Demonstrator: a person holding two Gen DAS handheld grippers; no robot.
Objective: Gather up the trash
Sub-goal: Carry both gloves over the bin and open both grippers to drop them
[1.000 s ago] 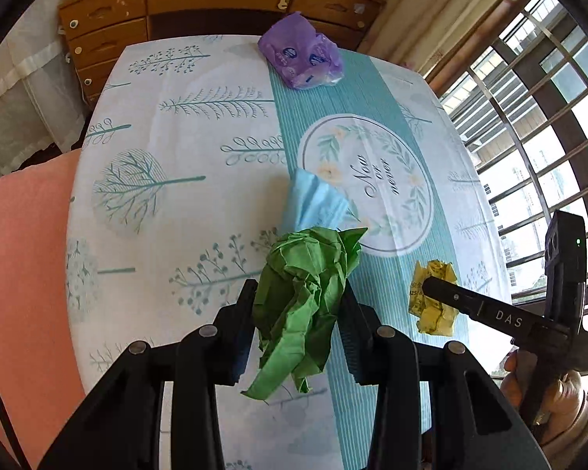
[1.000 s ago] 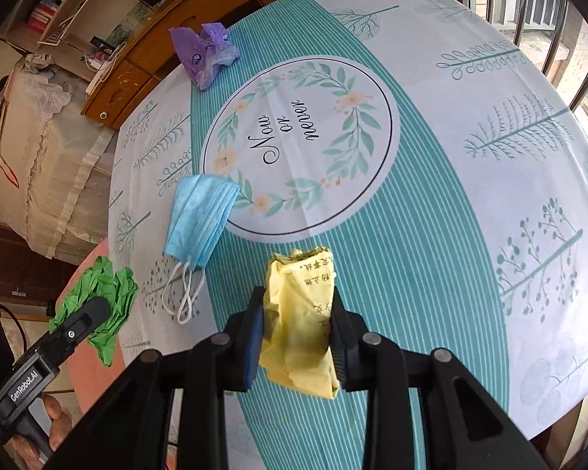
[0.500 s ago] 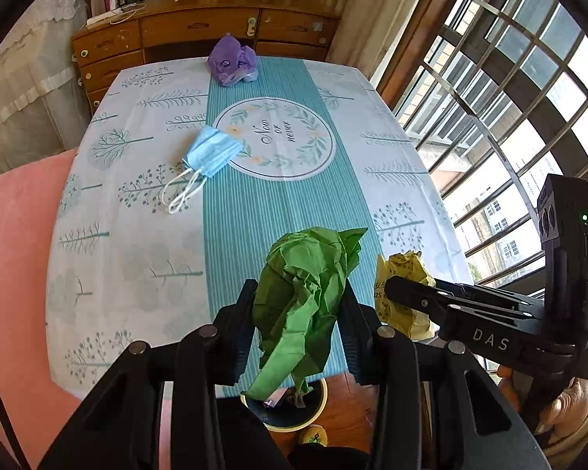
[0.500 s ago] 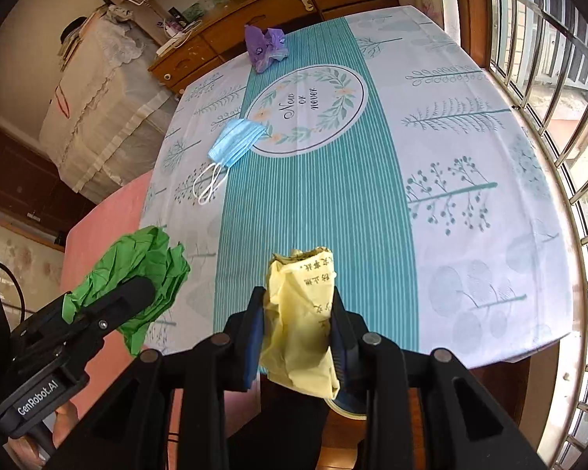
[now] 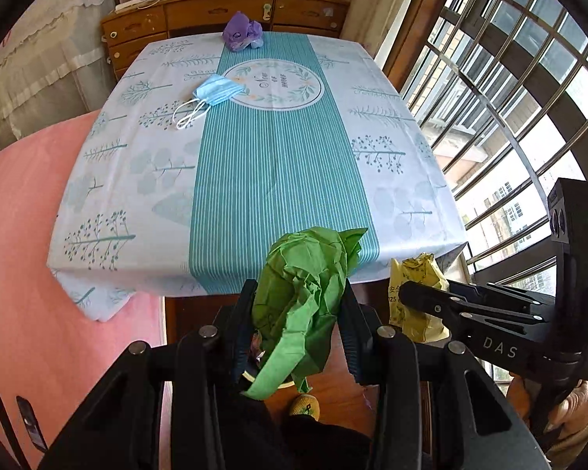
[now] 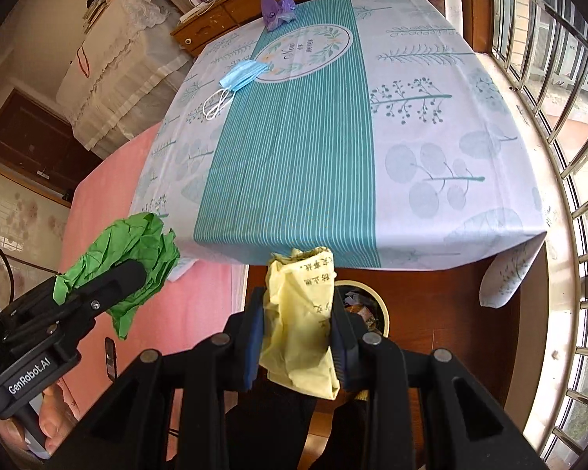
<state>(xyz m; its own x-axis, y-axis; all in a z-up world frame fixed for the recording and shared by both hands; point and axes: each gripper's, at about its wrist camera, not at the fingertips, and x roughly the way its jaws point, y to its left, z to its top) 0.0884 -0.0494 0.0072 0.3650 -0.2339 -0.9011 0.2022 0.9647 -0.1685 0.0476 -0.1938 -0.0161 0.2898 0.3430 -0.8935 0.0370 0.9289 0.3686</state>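
My left gripper (image 5: 298,313) is shut on a crumpled green paper (image 5: 305,282), held off the table's near edge. My right gripper (image 6: 297,323) is shut on a crumpled yellow wrapper (image 6: 298,321), above a round trash bin (image 6: 376,309) on the floor, partly hidden behind the fingers. The green paper also shows in the right wrist view (image 6: 133,250), the yellow wrapper in the left wrist view (image 5: 415,274). A blue face mask (image 5: 215,92) and a purple wrapper (image 5: 241,31) lie on the table (image 5: 137,156).
A pink bed (image 5: 15,235) borders the table on the left. A wooden dresser (image 5: 215,11) stands behind the table. A barred window (image 5: 509,98) runs along the right. A slipper (image 5: 303,405) lies on the wooden floor below.
Both grippers have pulled back from over the table to beyond its near edge, each still holding its trash. The trash bin on the floor has come into view.
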